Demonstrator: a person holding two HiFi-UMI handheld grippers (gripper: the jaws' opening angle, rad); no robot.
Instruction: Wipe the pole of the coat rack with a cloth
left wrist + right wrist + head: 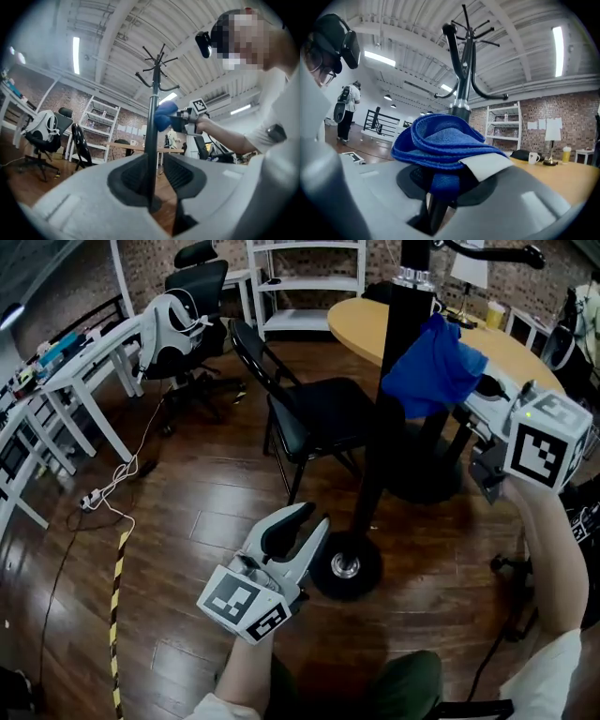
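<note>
the right tool [450, 180] is clamped on a bunched blue cloth [431, 367], and the cloth sits against the right side of the black pole [398, 343], high up, a little below the pole's silver collar [413, 277]. a white tag on the cloth sticks out over one jaw. the left tool [316, 516] hangs low, to the left of the pole and just beside its round base [345, 565]. its jaws are a little apart with nothing gripped, and they point up toward the pole, which shows through the gap without touching them. a black chair [314, 413] stands left of the pole, close by. a round wooden surface [511, 352] lies just behind the pole, on the cloth's side.
</note>
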